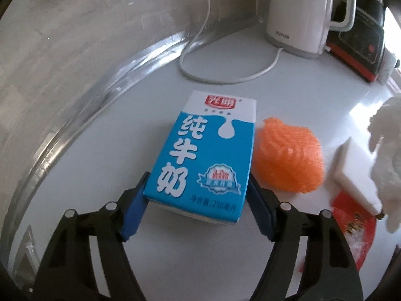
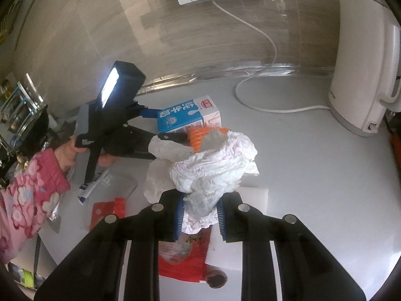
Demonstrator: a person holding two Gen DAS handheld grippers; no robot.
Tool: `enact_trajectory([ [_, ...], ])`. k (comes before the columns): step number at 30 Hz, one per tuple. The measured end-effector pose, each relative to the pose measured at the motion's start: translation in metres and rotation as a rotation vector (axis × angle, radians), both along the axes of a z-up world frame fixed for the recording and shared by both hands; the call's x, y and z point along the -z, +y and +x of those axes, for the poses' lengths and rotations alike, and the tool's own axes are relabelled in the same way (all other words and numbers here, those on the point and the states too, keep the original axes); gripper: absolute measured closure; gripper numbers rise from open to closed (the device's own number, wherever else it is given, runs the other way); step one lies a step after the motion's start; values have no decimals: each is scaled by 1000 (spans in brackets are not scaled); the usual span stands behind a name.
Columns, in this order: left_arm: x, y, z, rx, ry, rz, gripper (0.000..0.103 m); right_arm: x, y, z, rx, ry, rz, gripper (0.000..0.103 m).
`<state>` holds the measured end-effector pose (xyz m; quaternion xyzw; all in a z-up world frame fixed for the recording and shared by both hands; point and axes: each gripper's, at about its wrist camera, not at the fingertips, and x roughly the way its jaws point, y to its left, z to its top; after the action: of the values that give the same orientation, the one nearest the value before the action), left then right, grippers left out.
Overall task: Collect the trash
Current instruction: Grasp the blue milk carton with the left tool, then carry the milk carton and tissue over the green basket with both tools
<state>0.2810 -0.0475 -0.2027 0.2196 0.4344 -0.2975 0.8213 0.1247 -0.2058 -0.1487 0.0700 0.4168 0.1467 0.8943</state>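
A blue and white milk carton [image 1: 200, 155] lies flat on the white counter [image 1: 288, 92]. My left gripper [image 1: 198, 188] has its blue pads against both sides of the carton's near end, shut on it. The carton [image 2: 185, 118] and left gripper [image 2: 160, 125] also show in the right wrist view. My right gripper [image 2: 200, 215] is shut on a crumpled white tissue [image 2: 213, 170], which also shows at the right edge of the left wrist view [image 1: 386, 150]. An orange foam net [image 1: 288, 155] lies right of the carton.
A white kettle [image 1: 300, 15] with its cord [image 1: 225, 75] stands at the back, a black and red appliance [image 1: 361, 42] beside it. A white block [image 1: 356, 175] and red wrapper [image 2: 183, 258] lie under the tissue. A metal strip [image 1: 100, 95] edges the wall.
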Motion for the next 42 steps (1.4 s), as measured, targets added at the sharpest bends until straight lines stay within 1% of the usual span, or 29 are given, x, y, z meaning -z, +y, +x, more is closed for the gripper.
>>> enact_trajectory([
  [7,-34,23,-35,-56,-31,-82,35,-14,8,-20,10,-26,11,80],
  [10,-50,40,-59,-88,-41,-113,36,-21,12,-36,14,-37,27,80],
  [15,-68,66,-102,-144,-46,-154,36,-31,23,-68,13,-50,40,80],
  [19,-90,88,-147,-185,-65,-197,36,-46,38,-104,-5,-72,45,80],
  [21,-107,102,-182,-202,-87,-218,36,-56,48,-126,-23,-84,49,80],
  [24,-123,119,-228,-224,-121,-225,36,-64,69,-162,-57,-85,49,80],
  [27,-134,141,-283,-263,-134,-215,36,-61,91,-198,-92,-61,56,80],
  [28,-135,151,-308,-281,-131,-214,36,-59,98,-208,-102,-52,57,80],
  [30,-132,162,-335,-307,-123,-209,36,-53,115,-233,-130,-30,57,80],
  [33,-122,180,-388,-344,-109,-194,36,-41,139,-264,-169,9,61,80],
  [35,-112,192,-425,-354,-95,-172,36,-27,157,-289,-197,54,66,80],
  [38,-92,202,-473,-345,-59,-141,36,-3,176,-316,-226,126,90,80],
  [39,-85,204,-484,-342,-50,-132,36,3,179,-321,-228,145,91,80],
  [42,-52,211,-512,-346,19,-109,36,27,194,-342,-230,209,77,80],
])
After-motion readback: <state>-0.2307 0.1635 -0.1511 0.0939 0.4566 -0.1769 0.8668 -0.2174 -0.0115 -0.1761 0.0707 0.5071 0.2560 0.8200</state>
